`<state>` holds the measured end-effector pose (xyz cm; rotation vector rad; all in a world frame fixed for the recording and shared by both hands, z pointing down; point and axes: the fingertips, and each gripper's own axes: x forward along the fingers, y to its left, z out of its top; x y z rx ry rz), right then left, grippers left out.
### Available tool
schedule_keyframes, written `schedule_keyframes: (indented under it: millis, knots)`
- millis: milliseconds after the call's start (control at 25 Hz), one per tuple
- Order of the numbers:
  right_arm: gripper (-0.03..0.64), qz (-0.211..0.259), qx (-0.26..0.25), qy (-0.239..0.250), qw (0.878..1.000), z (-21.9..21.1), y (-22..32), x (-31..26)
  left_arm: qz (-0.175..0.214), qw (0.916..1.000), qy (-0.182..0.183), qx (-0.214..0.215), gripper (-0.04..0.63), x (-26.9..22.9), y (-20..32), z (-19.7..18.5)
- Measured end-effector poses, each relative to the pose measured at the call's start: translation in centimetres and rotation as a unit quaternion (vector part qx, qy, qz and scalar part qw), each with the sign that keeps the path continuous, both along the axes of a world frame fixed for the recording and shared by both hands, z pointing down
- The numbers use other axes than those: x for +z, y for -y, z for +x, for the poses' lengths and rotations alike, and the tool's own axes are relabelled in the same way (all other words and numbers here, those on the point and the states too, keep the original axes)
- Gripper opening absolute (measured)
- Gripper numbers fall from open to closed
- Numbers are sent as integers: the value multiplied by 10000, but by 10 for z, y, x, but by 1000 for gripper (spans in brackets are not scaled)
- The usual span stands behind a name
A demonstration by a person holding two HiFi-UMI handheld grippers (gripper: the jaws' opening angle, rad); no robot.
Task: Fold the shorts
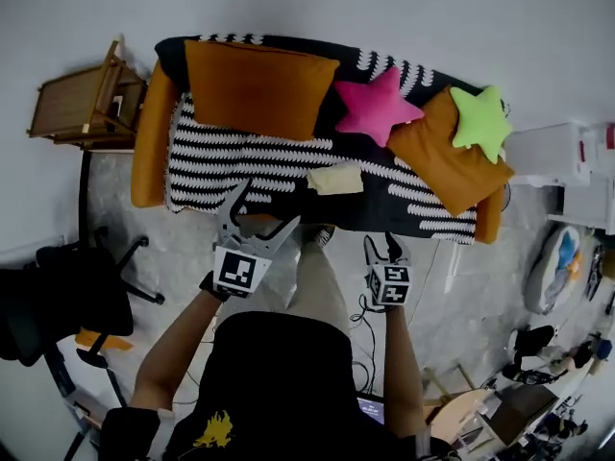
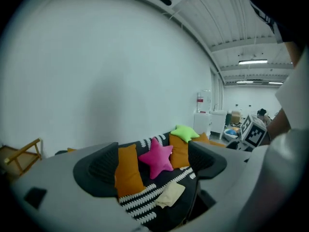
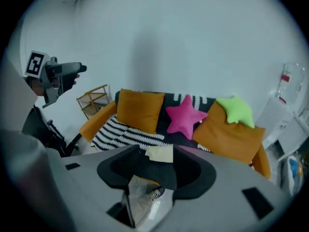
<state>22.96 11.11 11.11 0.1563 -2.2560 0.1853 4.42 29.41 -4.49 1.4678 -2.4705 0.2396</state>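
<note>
Grey plastic tongs, one pair in each of the person's hands, hang in the air in front of a sofa. The left tongs stand wide apart with nothing between them. The right tongs show only a narrow gap. They too are empty and touch nothing, and only the person's trouser leg and shoe show past them. Both pairs are well apart from the shorts, a small pale yellow bundle lying near the front edge of the seat. The shorts rest on a black and white striped blanket that covers the orange sofa. Behind them a large orange cushion leans at the left and a pink star pillow sits in the middle. At the right, a green star pillow rests on a second orange cushion. The shorts look like thin, soft cloth: light, limp, likely to sag and slide on the blanket, and not fragile. A sensible hold is probably one pair of tongs at each end of a single edge, such as the waistband corners. Pinching every layer there should let the cloth hang flat.
</note>
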Motion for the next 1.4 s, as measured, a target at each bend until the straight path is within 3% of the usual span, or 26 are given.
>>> schedule_keyframes:
  millis: [80,240,400,520,680,720,800,880,960,1080,1280,1400]
  knots:
    - [230,-260,-21,-183,9995,-15,36,42,-159,9996,-217,-79,459,27,37,-12]
    - [207,-143,-418,-524,9976,-60,96,131,-403,9980,-477,-137,459,113,98,-38]
    - [161,-663,-503,-1593,9837,-58,102,249,-841,9919,-936,-172,459,198,124,-51]
    - [155,-629,-133,-1837,9809,-62,114,308,-872,9901,-1099,-81,459,237,132,-55]
    - [135,-629,468,-1797,9806,-94,145,381,-711,9948,-723,7,456,305,145,-72]
    - [124,-744,513,-1867,9782,-92,145,402,-623,9945,-841,-44,447,323,144,-69]
    - [118,-763,445,-1917,9775,-88,144,438,-460,9869,-1524,-256,415,369,137,-56]
    - [118,-586,368,-1916,9790,-90,144,461,-656,9809,-1822,-180,397,409,131,-49]
    - [126,-449,218,-1934,9799,-94,137,476,-859,9808,-1750,-60,381,431,127,-50]
    - [153,-270,-4,-1968,9801,-94,130,492,-837,9825,-1662,69,367,445,130,-52]
    - [41,42,-202,-1666,9858,-101,119,474,-1028,9786,-1727,450,364,441,126,-46]
    - [28,-50,-394,-1457,9885,-110,106,455,-1135,9776,-1680,572,360,439,124,-48]
